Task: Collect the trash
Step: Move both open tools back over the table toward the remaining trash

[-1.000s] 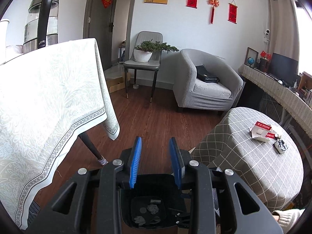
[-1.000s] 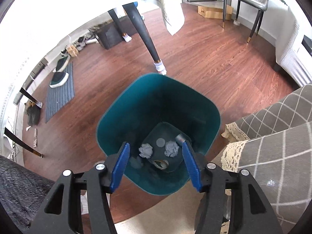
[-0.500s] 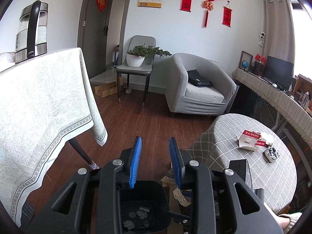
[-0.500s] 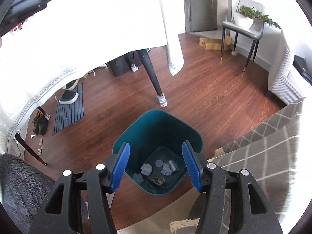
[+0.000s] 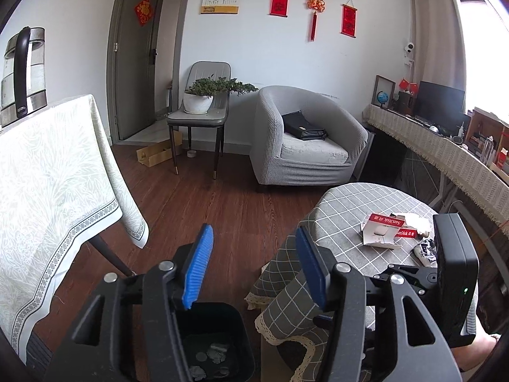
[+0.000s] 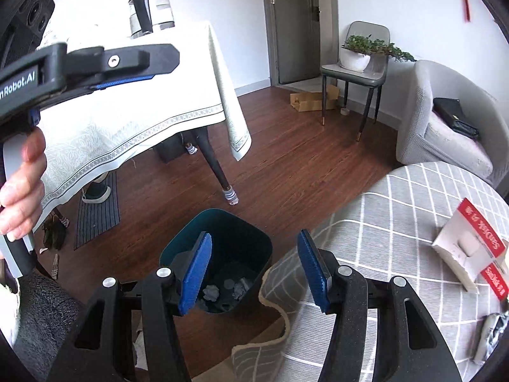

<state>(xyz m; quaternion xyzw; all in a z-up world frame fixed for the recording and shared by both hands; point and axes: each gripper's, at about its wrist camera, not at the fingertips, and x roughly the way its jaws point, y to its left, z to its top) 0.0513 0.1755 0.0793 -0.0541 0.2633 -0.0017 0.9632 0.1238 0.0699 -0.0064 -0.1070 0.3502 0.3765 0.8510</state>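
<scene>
A teal bin [image 6: 245, 232] stands on the wood floor beside the round table with the grey checked cloth [image 6: 397, 216], and several crumpled papers [image 6: 211, 293] lie in it. My right gripper [image 6: 254, 261] hangs open high above the bin, empty. My left gripper [image 5: 253, 254] is above the bin [image 5: 222, 318] too; its jaws are opening with nothing between them. On the round table [image 5: 343, 210] lie a red-and-white SanDisk package [image 5: 381, 232] and a small crumpled wrapper [image 5: 424, 250]. The package [image 6: 467, 248] and the wrapper [image 6: 491, 334] lie right of the right gripper.
A table with a white cloth [image 5: 57, 184] and a kettle [image 5: 22, 73] stands to the left, one dark leg [image 6: 216, 165] near the bin. Behind are a grey armchair [image 5: 305, 146] and a chair with a potted plant [image 5: 200, 102]. A hand [image 6: 22, 184] holds the left gripper's handle.
The left jaws have gone from shut to parted. Both grippers have risen and drawn back from the bin, and the round table with its package has come into the right wrist view.
</scene>
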